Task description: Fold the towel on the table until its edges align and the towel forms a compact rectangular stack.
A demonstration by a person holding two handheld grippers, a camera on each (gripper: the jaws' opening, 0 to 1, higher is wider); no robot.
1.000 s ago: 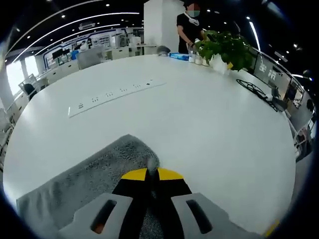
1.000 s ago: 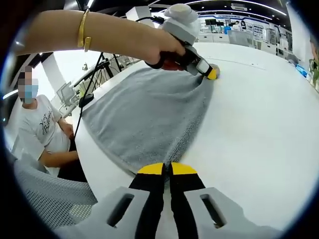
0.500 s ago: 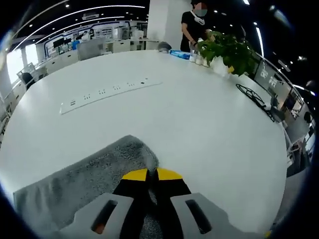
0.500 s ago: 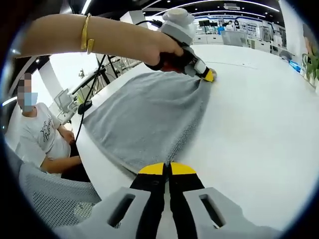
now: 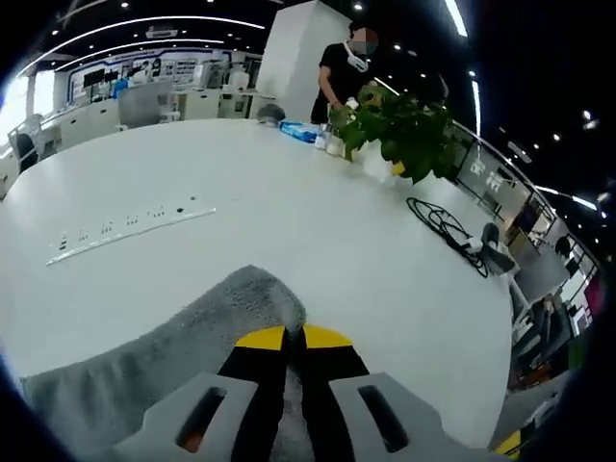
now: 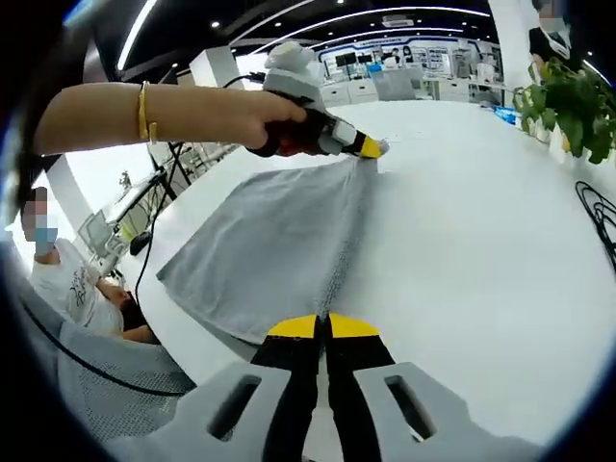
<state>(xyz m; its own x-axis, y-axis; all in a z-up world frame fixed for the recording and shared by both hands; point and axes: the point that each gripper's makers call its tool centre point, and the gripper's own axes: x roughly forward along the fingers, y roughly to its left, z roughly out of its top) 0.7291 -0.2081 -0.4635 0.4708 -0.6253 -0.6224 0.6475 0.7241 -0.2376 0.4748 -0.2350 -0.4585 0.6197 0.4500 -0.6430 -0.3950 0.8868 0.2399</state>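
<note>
A grey towel (image 6: 274,241) is stretched over the white table (image 6: 481,250) between both grippers, its near part lifted off the surface. My right gripper (image 6: 324,323) is shut on the towel's near corner. In the right gripper view a hand with a gold bracelet holds the left gripper (image 6: 371,146), pinching the far corner. In the left gripper view my left gripper (image 5: 294,337) is shut on a towel (image 5: 164,356) corner, the cloth trailing down to the left.
A leafy potted plant (image 5: 404,130) stands at the far side with small bottles and a blue pack beside it. A black cable (image 5: 448,226) lies to the right. A power strip (image 5: 125,226) is set into the table. A seated person (image 6: 72,284) is off the table's left edge.
Both views have swung, bringing the plant and cable closer to centre. The towel looks more taut and raised between the grippers. Both grippers keep their hold.
</note>
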